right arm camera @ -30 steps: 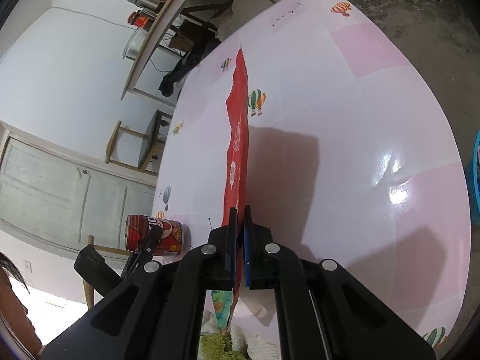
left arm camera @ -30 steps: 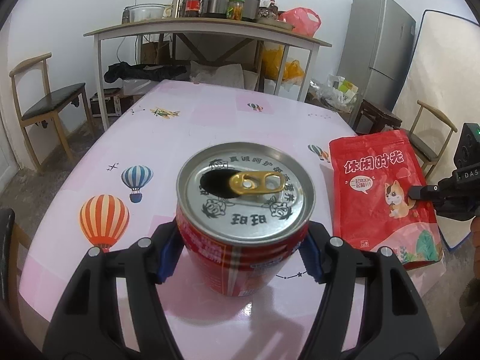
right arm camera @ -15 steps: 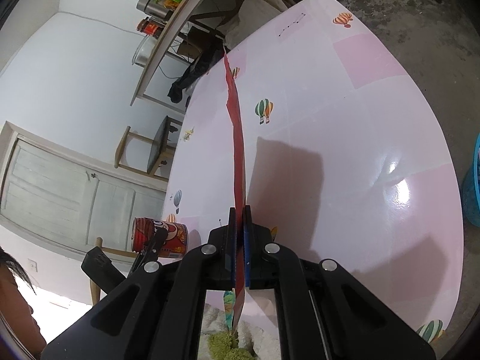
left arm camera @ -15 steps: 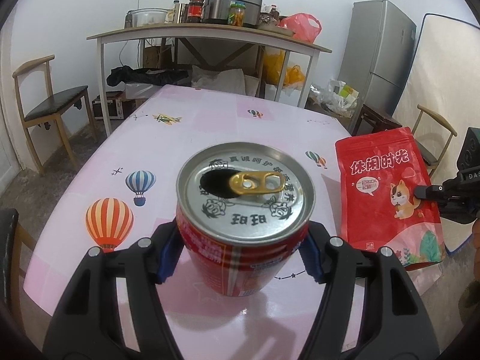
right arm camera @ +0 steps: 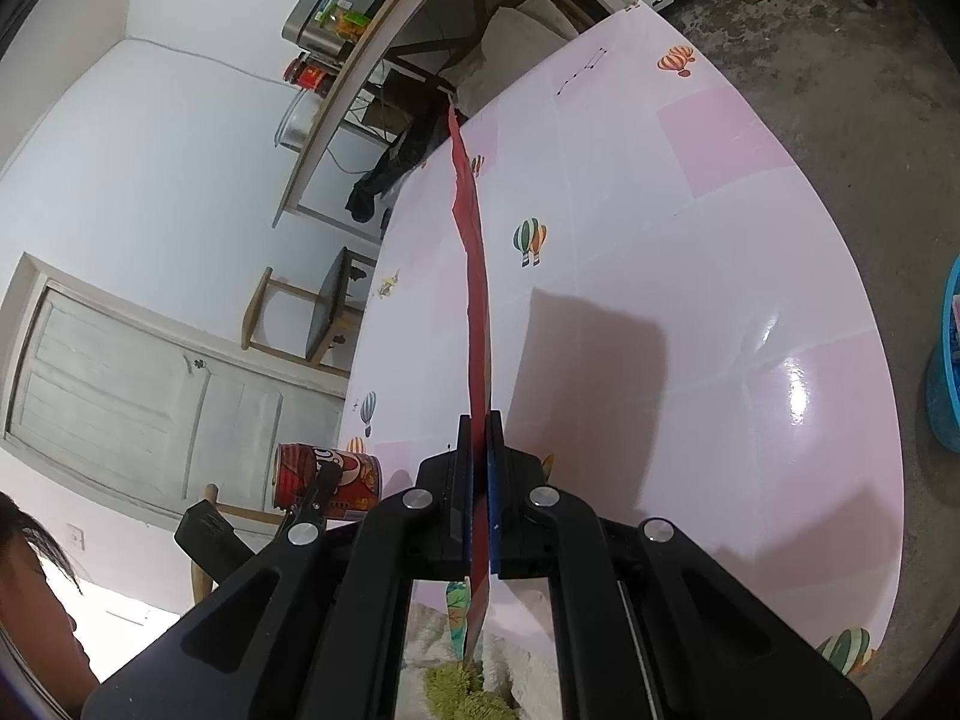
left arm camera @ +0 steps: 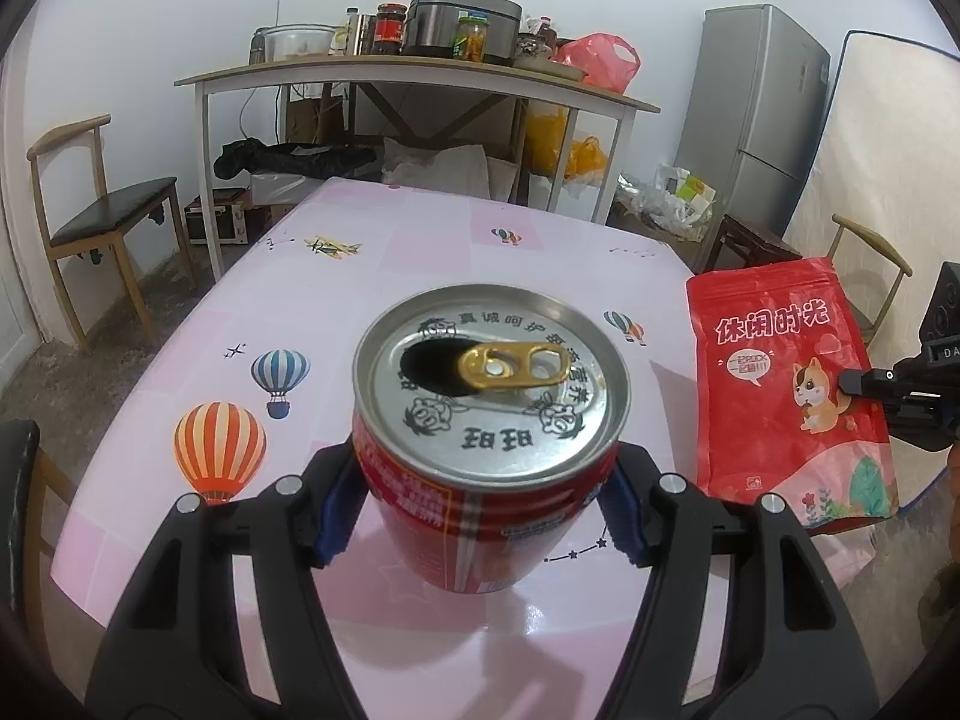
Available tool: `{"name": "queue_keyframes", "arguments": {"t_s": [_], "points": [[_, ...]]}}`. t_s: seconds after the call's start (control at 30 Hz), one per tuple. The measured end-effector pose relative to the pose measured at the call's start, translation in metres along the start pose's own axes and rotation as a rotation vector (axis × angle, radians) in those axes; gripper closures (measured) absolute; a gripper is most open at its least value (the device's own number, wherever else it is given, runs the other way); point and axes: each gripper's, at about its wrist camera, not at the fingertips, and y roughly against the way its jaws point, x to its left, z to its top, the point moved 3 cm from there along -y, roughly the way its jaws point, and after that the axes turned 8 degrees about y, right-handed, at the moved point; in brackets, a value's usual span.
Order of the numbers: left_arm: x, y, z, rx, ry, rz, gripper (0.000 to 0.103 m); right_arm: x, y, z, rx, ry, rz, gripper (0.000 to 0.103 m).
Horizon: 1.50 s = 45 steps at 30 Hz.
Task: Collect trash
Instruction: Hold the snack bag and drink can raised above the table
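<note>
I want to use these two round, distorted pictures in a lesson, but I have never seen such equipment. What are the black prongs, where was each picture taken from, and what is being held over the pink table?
No robot here: a person holds a two-finger gripper in each hand, and each gripper carries a fisheye camera looking along its fingers.

The left camera's picture shows the left gripper shut on an opened red drink can, seen from above. At the right edge, the right gripper pinches a red snack pouch.

The right camera sees that pouch edge-on, as a thin red strip, clamped between its own fingers, with the can at lower left.

Below is a pink table printed with balloons. Both items are trash being collected.
</note>
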Motion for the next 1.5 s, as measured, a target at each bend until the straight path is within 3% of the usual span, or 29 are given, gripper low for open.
{"name": "queue_keyframes", "arguments": {"t_s": [1.5], "points": [[0.001, 0.003, -0.002, -0.007, 0.003, -0.003, 0.04, 0.004, 0.015, 0.003, -0.029, 0.015, 0.027, 0.099]]}}
